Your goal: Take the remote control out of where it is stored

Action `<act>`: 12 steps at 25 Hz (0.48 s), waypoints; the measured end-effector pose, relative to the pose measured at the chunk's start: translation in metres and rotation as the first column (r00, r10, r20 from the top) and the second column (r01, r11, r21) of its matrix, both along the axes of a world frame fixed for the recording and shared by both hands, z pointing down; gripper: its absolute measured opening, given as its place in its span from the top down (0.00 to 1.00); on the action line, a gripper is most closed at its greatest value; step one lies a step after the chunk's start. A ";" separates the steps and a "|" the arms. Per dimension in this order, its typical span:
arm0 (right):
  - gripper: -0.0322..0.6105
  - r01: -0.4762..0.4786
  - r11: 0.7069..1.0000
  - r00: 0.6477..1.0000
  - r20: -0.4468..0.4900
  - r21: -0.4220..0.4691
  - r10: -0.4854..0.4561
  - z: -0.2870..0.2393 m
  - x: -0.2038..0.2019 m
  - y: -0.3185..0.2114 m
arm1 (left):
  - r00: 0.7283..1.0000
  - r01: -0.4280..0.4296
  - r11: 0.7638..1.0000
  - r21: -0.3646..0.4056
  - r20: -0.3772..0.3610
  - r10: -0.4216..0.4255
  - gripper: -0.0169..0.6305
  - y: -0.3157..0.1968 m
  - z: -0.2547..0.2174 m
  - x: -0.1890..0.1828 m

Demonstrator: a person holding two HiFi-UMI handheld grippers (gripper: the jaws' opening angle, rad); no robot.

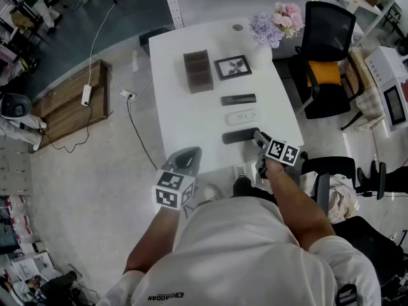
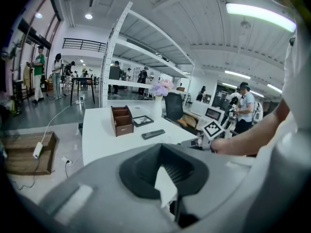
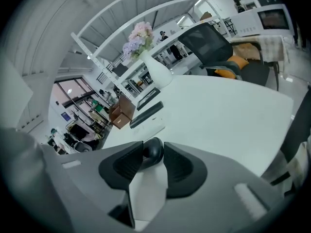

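Observation:
Three remotes lie in a row on the white table (image 1: 172, 107): a black one (image 1: 238, 99), a white one (image 1: 242, 116) and, nearest me, another black remote (image 1: 237, 136). My right gripper (image 1: 258, 140) is at this last remote's right end. In the right gripper view its rounded black end (image 3: 153, 151) sits between the tips of the right gripper (image 3: 153, 160), jaws apart, and the remote rests on the table. The brown storage box (image 1: 197, 71) stands further back. My left gripper (image 1: 185, 160) hovers off the table's near left edge, open and empty (image 2: 165, 176).
A framed picture (image 1: 232, 67) and a vase of flowers (image 1: 275, 24) stand at the far end of the table. A black office chair (image 1: 326, 56) is at its right. Cables and a wooden platform (image 1: 70, 104) lie on the floor to the left.

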State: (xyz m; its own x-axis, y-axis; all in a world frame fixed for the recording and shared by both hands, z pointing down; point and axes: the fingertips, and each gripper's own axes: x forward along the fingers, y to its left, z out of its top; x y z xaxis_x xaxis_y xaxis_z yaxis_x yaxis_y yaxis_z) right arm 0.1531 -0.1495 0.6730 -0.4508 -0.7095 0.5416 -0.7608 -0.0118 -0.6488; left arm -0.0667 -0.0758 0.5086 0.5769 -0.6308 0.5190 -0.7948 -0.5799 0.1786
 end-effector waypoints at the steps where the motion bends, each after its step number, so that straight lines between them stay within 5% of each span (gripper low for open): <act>1: 0.74 0.005 1.000 1.000 -0.019 -0.005 -0.005 0.002 0.001 0.001 | 1.000 0.000 1.000 0.000 0.000 0.000 0.97 0.000 0.000 0.000; 12: 0.75 0.051 0.999 0.986 -0.160 -0.001 -0.050 0.003 0.004 -0.003 | 1.000 0.021 1.000 0.019 -0.007 -0.021 0.97 0.004 -0.008 -0.014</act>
State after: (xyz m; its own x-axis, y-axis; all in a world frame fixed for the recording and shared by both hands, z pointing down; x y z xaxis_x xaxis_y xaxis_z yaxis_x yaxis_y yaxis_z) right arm 0.1574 -0.1522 0.6756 -0.3940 -0.6898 0.6075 -0.8542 0.0307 -0.5191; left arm -0.0802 -0.0720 0.5010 0.5671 -0.6526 0.5025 -0.8056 -0.5665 0.1734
